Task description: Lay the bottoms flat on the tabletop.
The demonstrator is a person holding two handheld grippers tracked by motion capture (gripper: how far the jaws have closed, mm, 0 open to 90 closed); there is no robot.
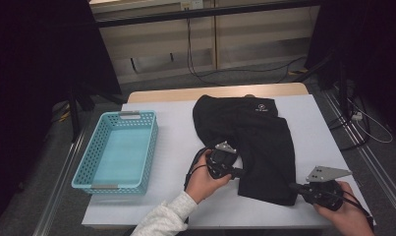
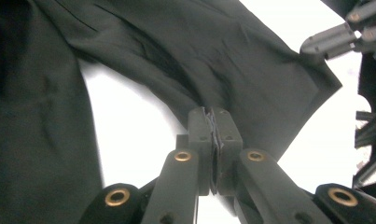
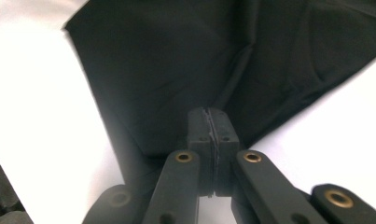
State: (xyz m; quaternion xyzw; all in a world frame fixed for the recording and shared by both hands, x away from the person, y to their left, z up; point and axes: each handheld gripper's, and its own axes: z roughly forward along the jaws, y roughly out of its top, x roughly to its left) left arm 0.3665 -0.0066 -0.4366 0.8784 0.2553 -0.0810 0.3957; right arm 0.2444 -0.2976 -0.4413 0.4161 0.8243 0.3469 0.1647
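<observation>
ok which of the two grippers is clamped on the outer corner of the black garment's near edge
The right gripper: it pinches the black garment at the near right corner of the hem. The left gripper grips farther in, on the hem's left edge.

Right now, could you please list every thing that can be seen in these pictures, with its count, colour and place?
garment: one, black, spread on the middle and right of the table, with a small white logo near its far edge
basket: one, light blue, empty, on the left side of the table
table: one, white top with a wooden far edge
cables: several, black, on the floor behind the table
left gripper: one, black, shut on the garment's near left edge
right gripper: one, black, shut on the garment's near right corner
</observation>
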